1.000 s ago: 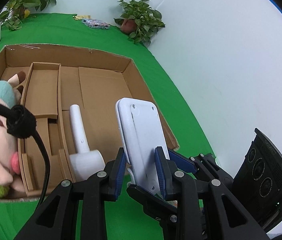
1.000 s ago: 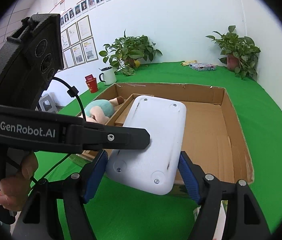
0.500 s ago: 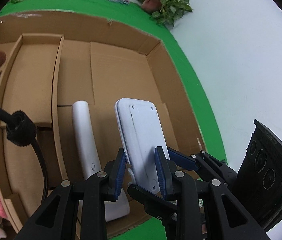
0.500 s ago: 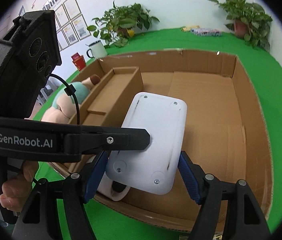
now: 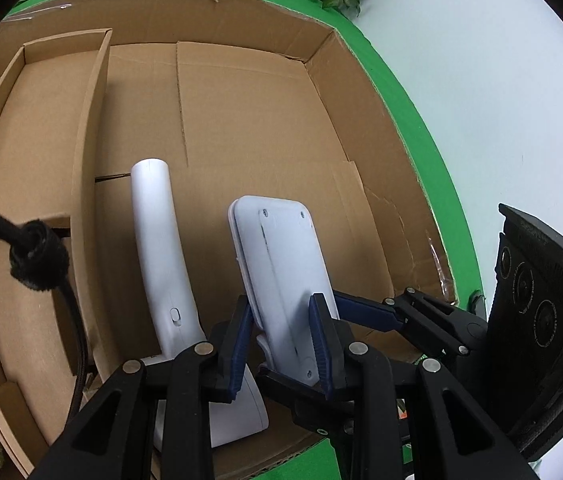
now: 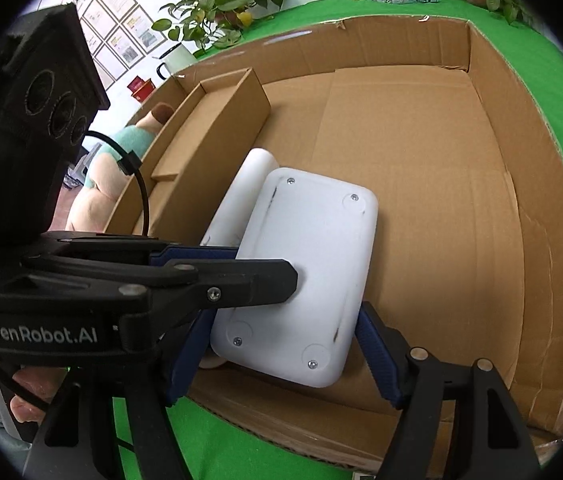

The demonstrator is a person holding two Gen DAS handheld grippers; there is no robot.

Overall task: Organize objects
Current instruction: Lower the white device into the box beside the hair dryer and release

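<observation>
Both grippers hold one flat white plastic device [image 5: 281,276], back side up, above the floor of a big cardboard box [image 5: 249,120]. My left gripper [image 5: 283,340] is shut on its thin faces. My right gripper [image 6: 285,356] is shut across its width; the device shows large in the right wrist view [image 6: 305,276]. A white handle-shaped tool [image 5: 161,264] lies in the box just left of the device, partly hidden under it in the right wrist view [image 6: 241,192].
A cardboard divider tray [image 5: 41,128] fills the box's left part. A plush toy [image 6: 113,168] lies beyond the divider. Green cloth [image 6: 241,448] covers the table. Potted plants [image 6: 221,4], a mug and a small packet stand at the far edge.
Both grippers have carried the white device forward and down, from above the box's near edge to low inside the box beside the white tool.
</observation>
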